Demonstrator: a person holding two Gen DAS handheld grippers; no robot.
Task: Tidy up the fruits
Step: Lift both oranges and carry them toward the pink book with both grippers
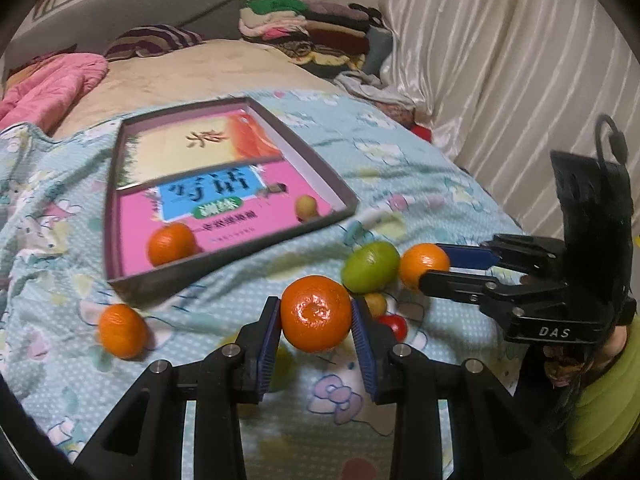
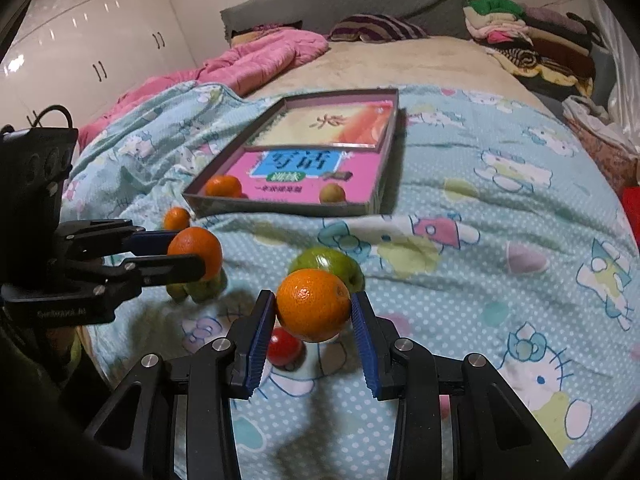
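While both grippers hang just above the blue blanket [image 2: 460,280], each pinches a fruit of its own. The left gripper [image 1: 316,316] has its blue pads [image 1: 267,344] pressed on either side of an orange [image 1: 316,313], which sits between the fingertips, clear of the cloth; in the right view the same gripper [image 2: 196,258] reaches in from the left with that orange [image 2: 196,252] at its tips. The right gripper [image 2: 314,312] clamps a second orange [image 2: 313,306] the same way, and the left view shows it [image 1: 430,268] coming in from the right with this orange [image 1: 423,266] held at the finger ends. Just behind the right gripper's orange lies a green fruit [image 2: 328,266], touching or nearly touching it; a small red fruit [image 2: 285,347] lies on the blanket below the right gripper's left pad. A small yellowish fruit [image 1: 376,304] sits between the green one [image 1: 371,267] and the red one [image 1: 394,326]. Another orange [image 1: 122,332] rests loose on the blanket near the front left corner of the tray [image 1: 240,254]. The tray is shallow and dark-rimmed and lies farther back on the bed, with two books [image 1: 224,196] flat inside it. Inside it, an orange [image 1: 171,244] sits by the near left corner and a small yellow fruit [image 1: 307,207] near the right corner.
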